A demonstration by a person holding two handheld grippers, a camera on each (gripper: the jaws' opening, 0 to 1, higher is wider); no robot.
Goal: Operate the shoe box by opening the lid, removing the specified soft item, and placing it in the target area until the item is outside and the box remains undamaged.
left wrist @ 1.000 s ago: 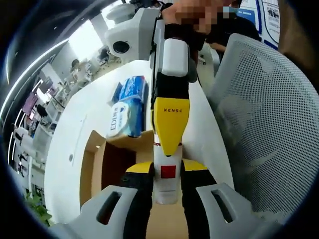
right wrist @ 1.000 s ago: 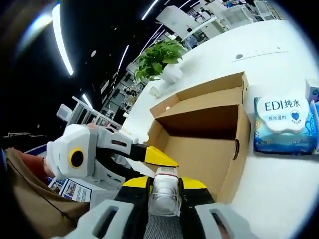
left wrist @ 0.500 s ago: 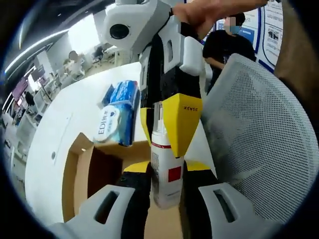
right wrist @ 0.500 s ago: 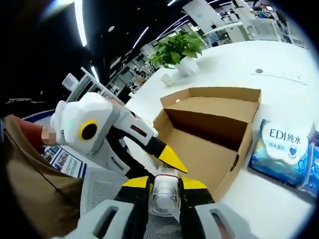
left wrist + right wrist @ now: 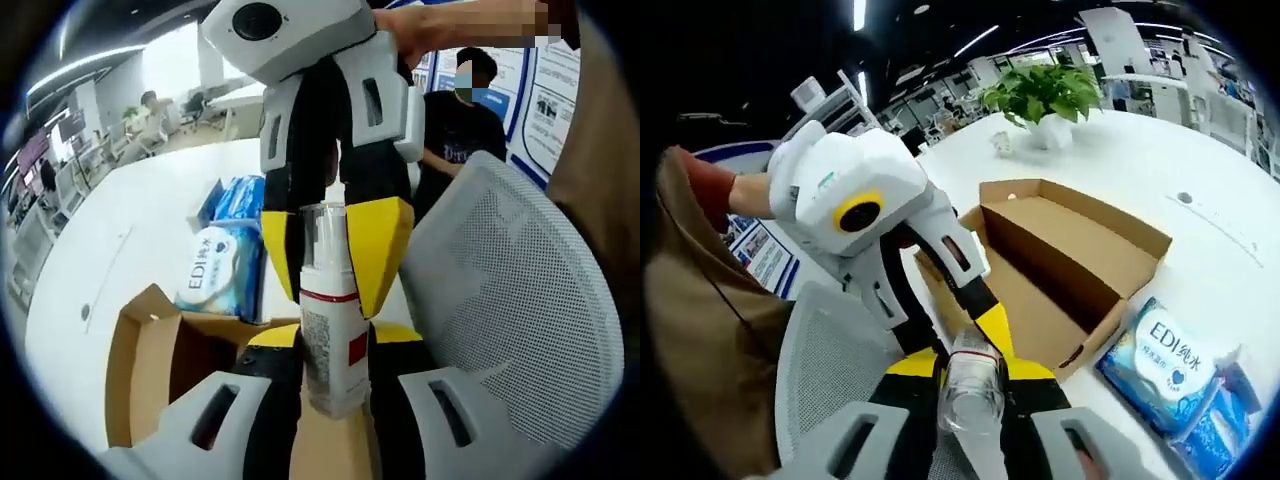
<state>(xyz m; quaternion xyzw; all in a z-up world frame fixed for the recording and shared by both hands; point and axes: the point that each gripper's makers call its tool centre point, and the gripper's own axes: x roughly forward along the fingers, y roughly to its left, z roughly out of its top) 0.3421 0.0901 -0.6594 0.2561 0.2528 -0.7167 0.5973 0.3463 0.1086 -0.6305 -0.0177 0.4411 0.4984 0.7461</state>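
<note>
A broad white table [image 5: 1160,190] runs through an open-plan office with strip lights overhead, rows of desks far back, and a potted green plant [image 5: 1045,95] standing at the table's far end. A white mesh chair back [image 5: 510,300] sits close to the near side, and a person in a dark shirt [image 5: 465,125] stands behind it by blue-and-white wall posters [image 5: 555,100] whose text is too small to read. On the table lies the brown cardboard shoe box [image 5: 1065,265] with its lid folded back, its inside bare where it can be seen; just beside it rest two blue packs of wet wipes [image 5: 1165,360], the nearer one printed "EDI" with Chinese characters under it. The bottle [image 5: 330,330] is outside the box, held above its near edge: a white foam-pump bottle with a clear cap, a red band and a red square on its label, the small print unreadable. In the left gripper view the left gripper [image 5: 330,395] has its black-and-yellow jaws pressed against the bottle's lower body on both sides, while the right gripper [image 5: 335,255] comes from above, its yellow-tipped jaws set to either side of the bottle's cap and neck, seemingly clamping it. In the right gripper view the cap sits between that gripper's own jaws, with the left gripper reaching in from the left.
</note>
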